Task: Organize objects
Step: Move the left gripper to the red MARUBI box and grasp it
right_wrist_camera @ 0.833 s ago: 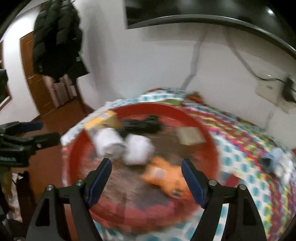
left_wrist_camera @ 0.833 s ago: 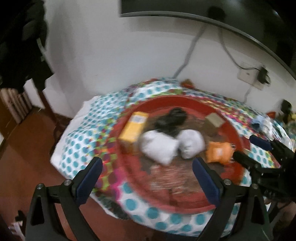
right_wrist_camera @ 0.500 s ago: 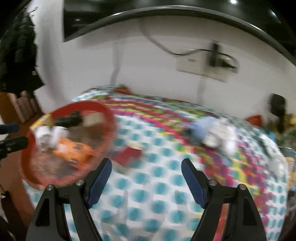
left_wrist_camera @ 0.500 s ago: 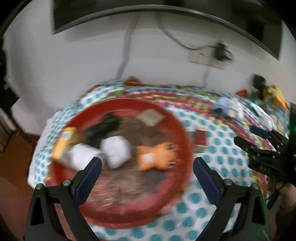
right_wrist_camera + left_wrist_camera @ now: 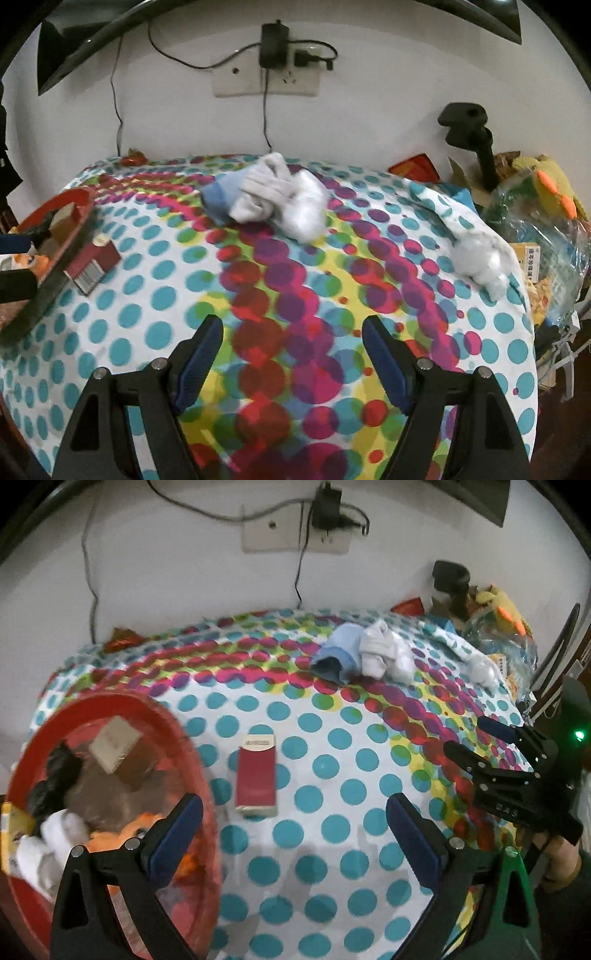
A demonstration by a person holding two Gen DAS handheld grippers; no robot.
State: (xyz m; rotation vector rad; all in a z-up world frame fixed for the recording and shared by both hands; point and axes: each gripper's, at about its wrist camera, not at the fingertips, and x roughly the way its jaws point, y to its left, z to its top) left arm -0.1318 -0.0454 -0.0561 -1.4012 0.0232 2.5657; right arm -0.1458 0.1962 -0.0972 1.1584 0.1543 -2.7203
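Observation:
A red round tray point(image 5: 173, 720) point(image 5: 79, 195) at the table's left holds white sock rolls point(image 5: 55, 834), an orange toy point(image 5: 122, 830), a black item point(image 5: 55, 771) and a tan box point(image 5: 114, 746). A dark red box point(image 5: 256, 779) point(image 5: 92, 267) lies on the dotted cloth just right of the tray. A blue sock point(image 5: 336, 653) point(image 5: 221, 195) and white socks point(image 5: 384, 653) point(image 5: 284, 199) lie bunched at the back. Another white sock point(image 5: 480, 262) lies far right. My left gripper point(image 5: 293, 834) hangs open over the cloth near the red box. My right gripper point(image 5: 291, 358) point(image 5: 480, 738) is open above the table's middle, holding nothing.
The table stands against a white wall with a socket plate point(image 5: 266, 83), a plugged charger point(image 5: 273, 44) and cables. At the right edge lies clutter: a plastic bag point(image 5: 535, 214), a yellow plush toy point(image 5: 554, 184), a black stand point(image 5: 469, 125) and a red packet point(image 5: 413, 166).
Both views have swung right, from over the red tray to the dotted cloth. The tray has slid to the left edge; the socks at the back have come into view. Both grippers stay open.

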